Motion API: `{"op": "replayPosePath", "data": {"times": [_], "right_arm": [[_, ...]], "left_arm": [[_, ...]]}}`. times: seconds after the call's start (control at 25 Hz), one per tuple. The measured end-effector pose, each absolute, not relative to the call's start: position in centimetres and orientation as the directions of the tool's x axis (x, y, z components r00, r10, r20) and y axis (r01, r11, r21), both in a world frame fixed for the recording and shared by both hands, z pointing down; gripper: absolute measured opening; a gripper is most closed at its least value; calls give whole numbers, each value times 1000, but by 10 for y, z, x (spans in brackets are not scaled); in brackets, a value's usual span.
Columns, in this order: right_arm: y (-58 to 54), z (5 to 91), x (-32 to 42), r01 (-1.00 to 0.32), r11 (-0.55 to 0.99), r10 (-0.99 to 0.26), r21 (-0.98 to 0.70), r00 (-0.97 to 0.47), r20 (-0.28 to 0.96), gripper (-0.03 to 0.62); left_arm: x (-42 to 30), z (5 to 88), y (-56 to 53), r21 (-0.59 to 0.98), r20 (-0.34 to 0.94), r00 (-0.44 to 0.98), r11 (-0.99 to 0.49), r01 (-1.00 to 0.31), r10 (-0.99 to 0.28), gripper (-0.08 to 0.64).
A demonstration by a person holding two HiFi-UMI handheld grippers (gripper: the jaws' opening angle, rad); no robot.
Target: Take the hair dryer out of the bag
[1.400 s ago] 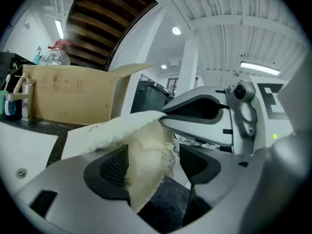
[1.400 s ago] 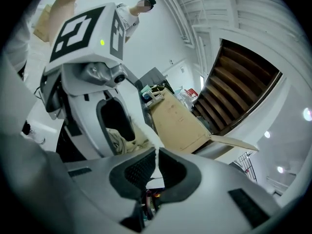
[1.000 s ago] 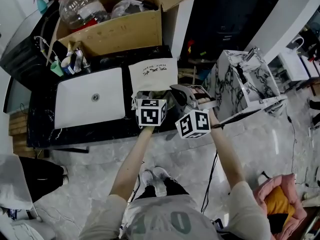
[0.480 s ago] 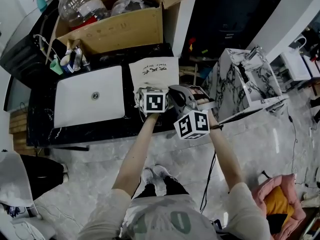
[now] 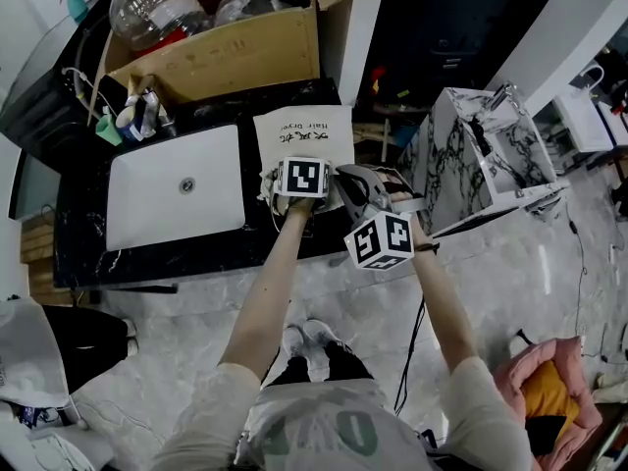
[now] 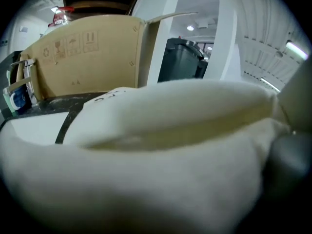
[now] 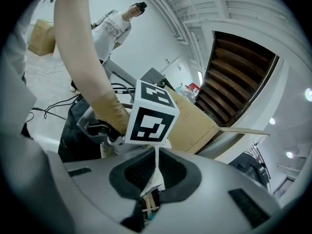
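— Change?
— Left gripper (image 5: 300, 179) has dipped forward into the bag (image 5: 304, 133) mouth. Cloth fills its view, so I can't tell how its jaws stand.
— Right gripper (image 7: 156, 173)?
— Pinched shut on the bag rim, holding it open. Dryer unseen, probably still inside; the reach looks just begun.

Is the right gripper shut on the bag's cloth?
Yes, the right gripper has its jaws closed on a white fold of the cloth bag.
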State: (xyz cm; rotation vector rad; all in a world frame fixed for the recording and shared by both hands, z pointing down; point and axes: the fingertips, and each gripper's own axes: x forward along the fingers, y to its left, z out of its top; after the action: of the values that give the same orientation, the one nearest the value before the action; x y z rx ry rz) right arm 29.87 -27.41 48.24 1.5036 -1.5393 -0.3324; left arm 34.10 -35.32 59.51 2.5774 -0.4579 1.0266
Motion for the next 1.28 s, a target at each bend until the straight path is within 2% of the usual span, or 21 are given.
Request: {"op": "replayPosePath", "data": {"times": [0.24,0.4,0.84,1.0,1.28], "right_arm": [[-273,488,301,-658,208,-891,724,177,417,43],[-272,487,300,-668,203,-892,716,175,416,43],[-275,482,302,-695,173,-905,698,168,392,43],[-279,474,305,-707,149,-910,692,177,376,43],[-285,463,300,-674,146,-908,725,199,368,41]], "left_arm": [[340,604,-352,163,740,654,-903,-397,-154,328],[339,605,-351,161,746,649,-904,-395,-150,292],[335,601,-345,265,741,667,-879,-395,-76,273],[327,591,-337,314,717,696,-875,-369,-36,273],[289,574,-307,308,662,749,-900,-308,-30,272]]}}
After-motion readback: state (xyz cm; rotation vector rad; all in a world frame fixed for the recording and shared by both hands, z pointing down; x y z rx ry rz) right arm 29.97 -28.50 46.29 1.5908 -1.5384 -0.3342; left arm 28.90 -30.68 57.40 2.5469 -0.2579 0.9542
